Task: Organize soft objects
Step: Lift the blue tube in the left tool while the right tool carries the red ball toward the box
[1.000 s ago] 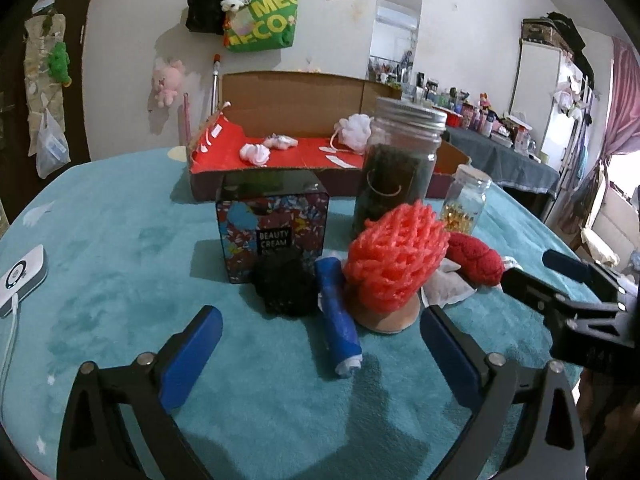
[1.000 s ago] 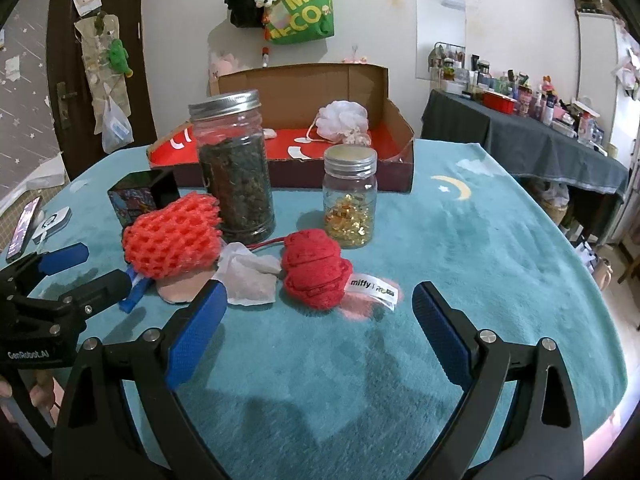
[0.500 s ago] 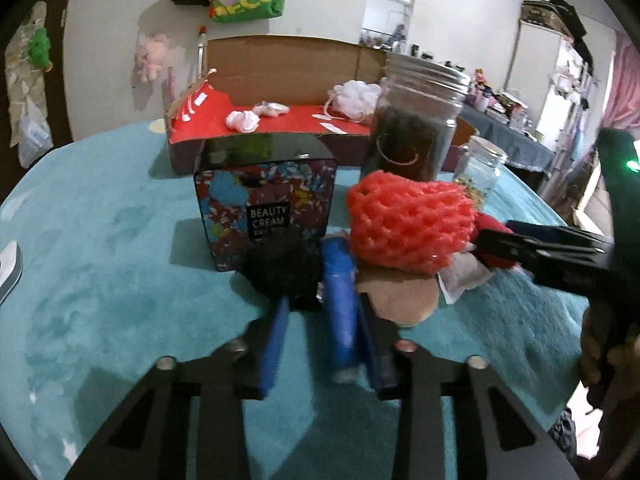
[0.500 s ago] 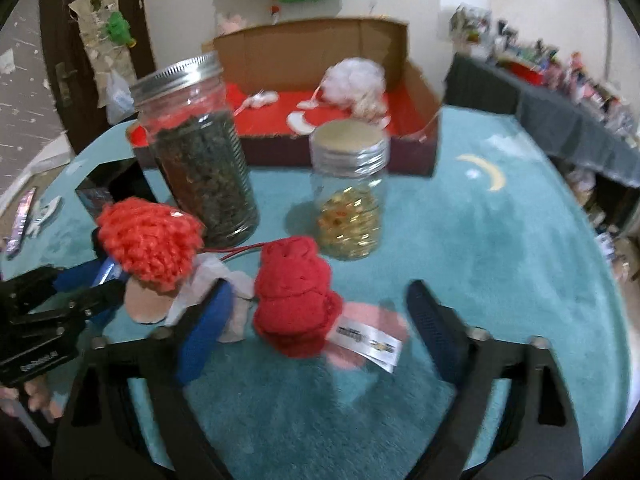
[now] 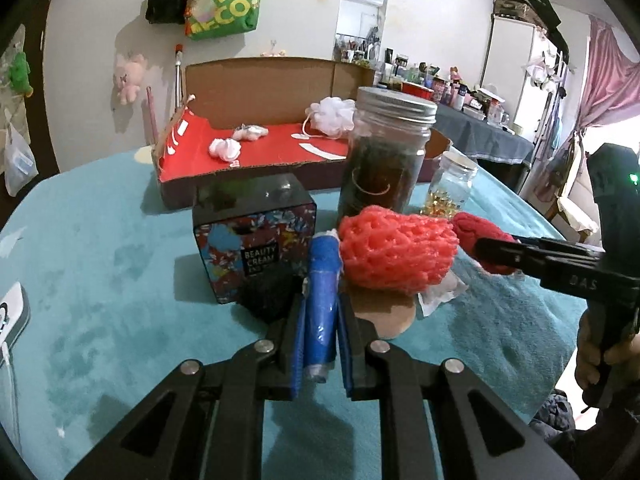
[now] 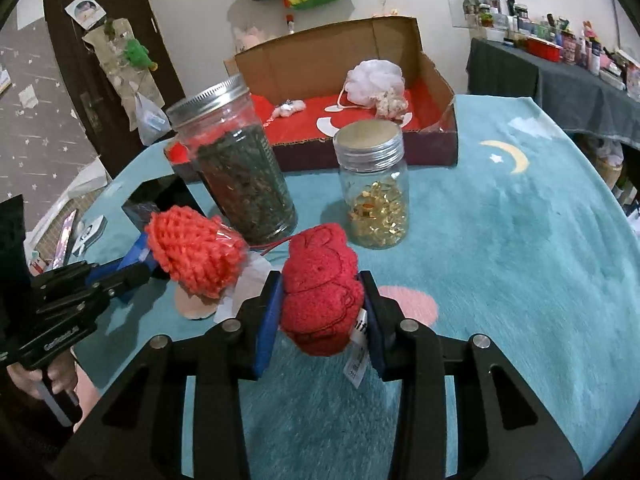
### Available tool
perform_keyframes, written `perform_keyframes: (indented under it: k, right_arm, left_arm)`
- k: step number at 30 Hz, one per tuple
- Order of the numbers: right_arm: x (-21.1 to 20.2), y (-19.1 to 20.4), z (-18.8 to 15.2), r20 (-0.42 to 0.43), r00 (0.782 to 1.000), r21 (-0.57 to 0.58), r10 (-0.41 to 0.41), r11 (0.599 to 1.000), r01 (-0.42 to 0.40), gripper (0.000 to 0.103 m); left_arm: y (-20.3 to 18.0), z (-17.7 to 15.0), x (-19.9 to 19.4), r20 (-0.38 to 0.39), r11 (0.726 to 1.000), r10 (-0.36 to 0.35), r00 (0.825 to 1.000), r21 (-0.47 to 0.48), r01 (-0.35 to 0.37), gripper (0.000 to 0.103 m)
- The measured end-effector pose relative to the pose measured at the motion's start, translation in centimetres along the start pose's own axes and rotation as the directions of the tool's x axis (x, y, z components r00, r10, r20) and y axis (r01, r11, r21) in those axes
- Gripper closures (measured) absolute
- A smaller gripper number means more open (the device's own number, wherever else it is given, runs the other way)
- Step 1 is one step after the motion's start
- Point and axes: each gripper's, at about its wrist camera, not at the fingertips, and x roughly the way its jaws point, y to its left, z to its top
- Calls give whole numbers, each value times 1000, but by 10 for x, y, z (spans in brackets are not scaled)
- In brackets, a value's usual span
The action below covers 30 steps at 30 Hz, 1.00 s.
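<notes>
Teal plush tabletop (image 6: 500,240), both my grippers clamped on soft things.

My left gripper (image 5: 320,332) has just closed its fingers onto the blue roll (image 5: 322,280), lying beside the orange knitted piece (image 5: 396,252) and the black Beauty Cream box (image 5: 252,236). My right gripper (image 6: 320,312) has just been closing and pinches the red plush toy (image 6: 320,288), in front of the capsule jar (image 6: 374,184); the cardboard box (image 6: 360,80) sits behind.

"beauty cream" on patterned box (image 5: 256,240)
</notes>
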Motion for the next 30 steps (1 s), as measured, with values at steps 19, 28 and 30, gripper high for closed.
perform_keyframes:
  k: [19,28,30]
  right_arm:
    - [3,-6,-3,-17,1000,29,15,999,-14,67]
    - [-5,-27,-5,-20,1000,71,10,997,-9,67]
    - [-7,-31,-5,-21,1000,76,3,997,-1,67]
  left_arm:
    - [6,-7,-4,-26,998,-59,998,10,59,88]
    - [26,-20,-21,-53,999,-51,997,-13,50,88]
    - [31,-22,-26,-55,999,-41,998,-12,40,88]
